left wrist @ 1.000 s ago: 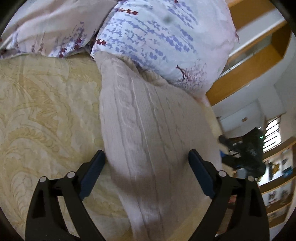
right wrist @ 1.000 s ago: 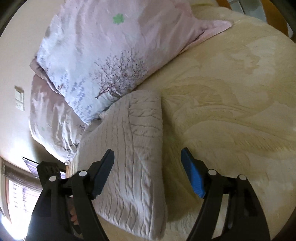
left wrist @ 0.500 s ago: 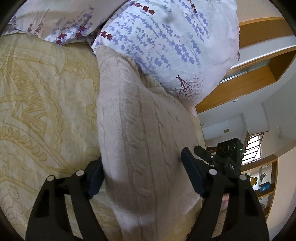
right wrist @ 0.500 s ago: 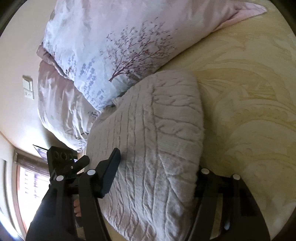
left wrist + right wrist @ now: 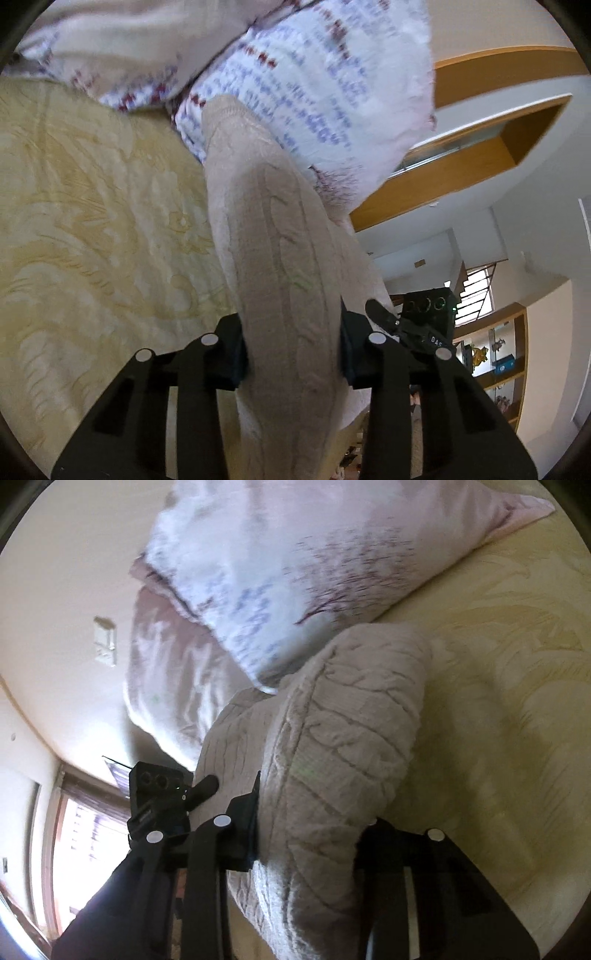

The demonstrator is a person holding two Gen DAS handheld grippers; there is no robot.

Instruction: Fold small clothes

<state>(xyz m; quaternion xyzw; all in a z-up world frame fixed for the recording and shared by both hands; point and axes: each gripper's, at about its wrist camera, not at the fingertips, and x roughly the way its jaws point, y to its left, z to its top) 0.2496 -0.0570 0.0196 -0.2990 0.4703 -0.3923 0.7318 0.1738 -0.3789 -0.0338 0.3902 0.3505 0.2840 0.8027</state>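
Both my jaws just closed in: left gripper [image 5: 291,354] now pinching near edge of knit garment [image 5: 273,236], right gripper [image 5: 306,830] pinching other end. Garment between jaws, far end on bed [image 5: 92,206] against pillow [image 5: 314,81]. Ready for fold.

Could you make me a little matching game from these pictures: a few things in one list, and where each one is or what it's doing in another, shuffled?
Things:
1. cable-knit sweater
2. flowered pillow
3. yellow bedspread
4. left gripper

States:
A. spread flat under everything
B. pinched at its near edge from both sides
C. propped behind the knitwear
D. jaws pressed onto bunched fabric

Pairs: 1-B, 2-C, 3-A, 4-D
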